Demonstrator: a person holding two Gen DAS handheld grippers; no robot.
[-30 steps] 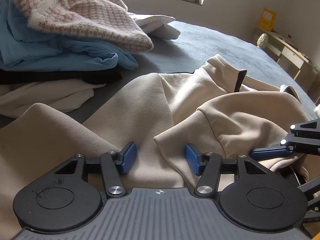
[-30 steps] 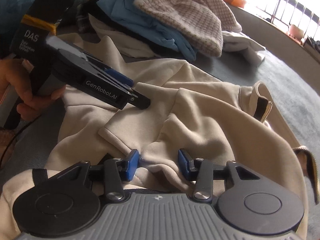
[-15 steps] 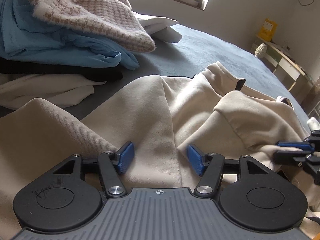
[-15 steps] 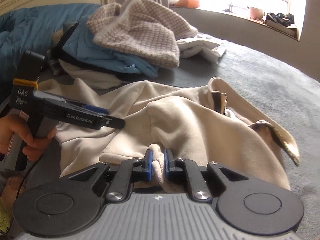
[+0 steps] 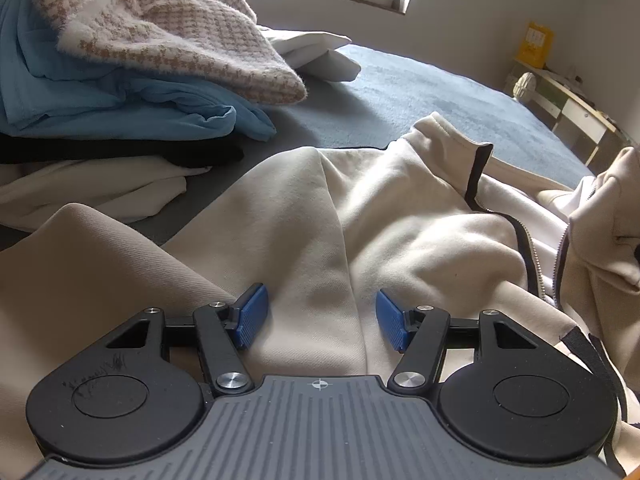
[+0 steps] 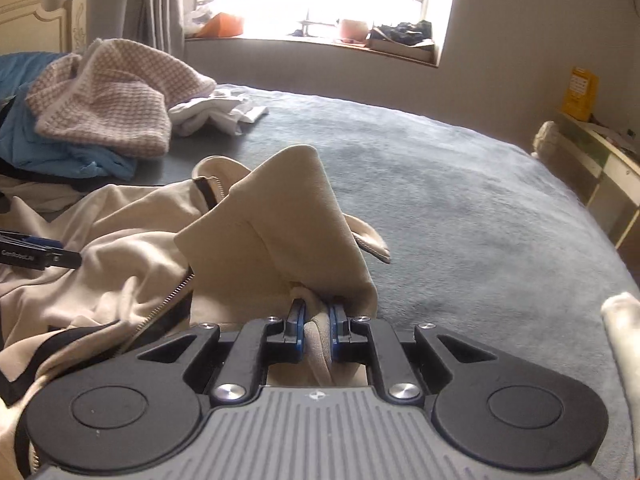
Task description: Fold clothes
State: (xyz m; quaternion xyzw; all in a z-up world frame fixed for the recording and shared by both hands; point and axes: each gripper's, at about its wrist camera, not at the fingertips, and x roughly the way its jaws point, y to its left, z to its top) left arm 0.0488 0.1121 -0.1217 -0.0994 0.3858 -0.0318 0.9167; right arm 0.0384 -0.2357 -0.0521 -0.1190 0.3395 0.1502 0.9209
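On bed (image 6: pixel 460 208): right tool (image 6: pixel 316 320) pinches beige jacket (image 5: pixel 400 232) fold, raised; left tool (image 5: pixel 318 316) gapes, empty. Keep pull taut, lay flat.

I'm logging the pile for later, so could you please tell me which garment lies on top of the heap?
The pink-and-white houndstooth knit lies on top, draped over the blue garment; the black and cream pieces sit beneath.

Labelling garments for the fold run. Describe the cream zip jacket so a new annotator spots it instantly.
On the grey-blue bed, look nearer than the clothes pile at the left. The cream jacket lies spread and rumpled, one part pinched in the right gripper. Only it has a black-edged zipper and stand-up collar.
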